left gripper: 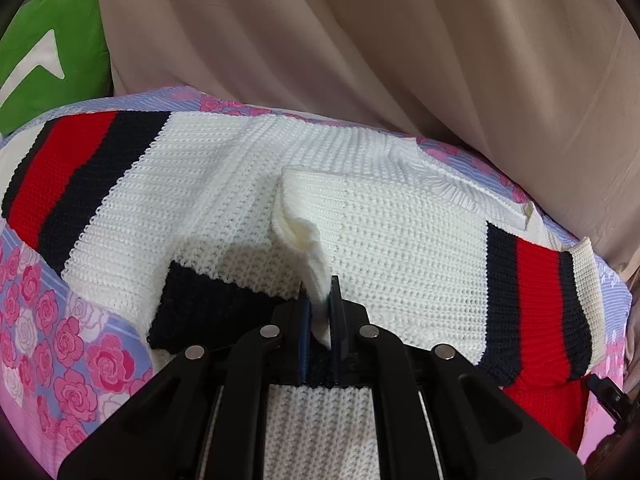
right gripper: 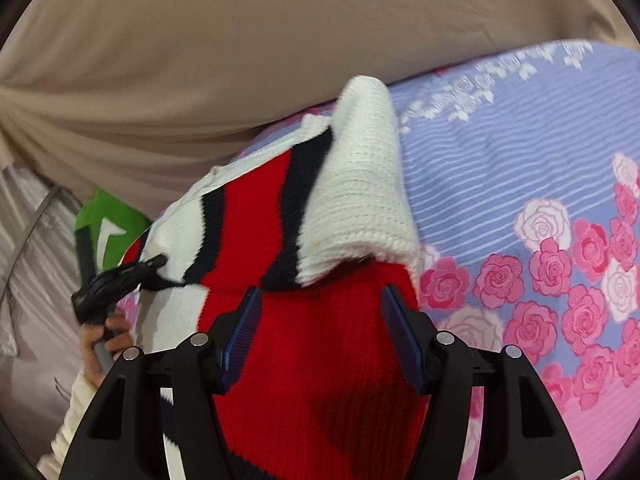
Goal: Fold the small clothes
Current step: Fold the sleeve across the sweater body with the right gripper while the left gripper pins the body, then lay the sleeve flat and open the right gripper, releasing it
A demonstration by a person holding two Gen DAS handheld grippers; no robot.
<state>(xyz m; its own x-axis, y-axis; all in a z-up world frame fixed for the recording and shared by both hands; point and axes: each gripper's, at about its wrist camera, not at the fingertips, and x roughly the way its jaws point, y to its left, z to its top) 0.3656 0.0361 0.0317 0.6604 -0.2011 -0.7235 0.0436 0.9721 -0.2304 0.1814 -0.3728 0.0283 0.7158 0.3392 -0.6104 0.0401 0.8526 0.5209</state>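
Left claw (left gripper: 320, 312) pinches a white fold of the striped sweater (left gripper: 400, 240) on a rose-print bed (left gripper: 60, 320); right claw (right gripper: 322, 332) gapes over red knit, gripping nothing.

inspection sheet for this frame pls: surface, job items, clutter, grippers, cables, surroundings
Surface: floral bedsheet, pink roses on lilac stripes.
Job's things: white knit sweater with red and navy stripes, spread flat; one edge lifted.
Clutter: green cushion at the far side.
Grippers: left gripper shut on a white sweater edge; right gripper open above a red band, pads not pressing.
Cables: nothing seen.
Surroundings: beige drape behind the bed.
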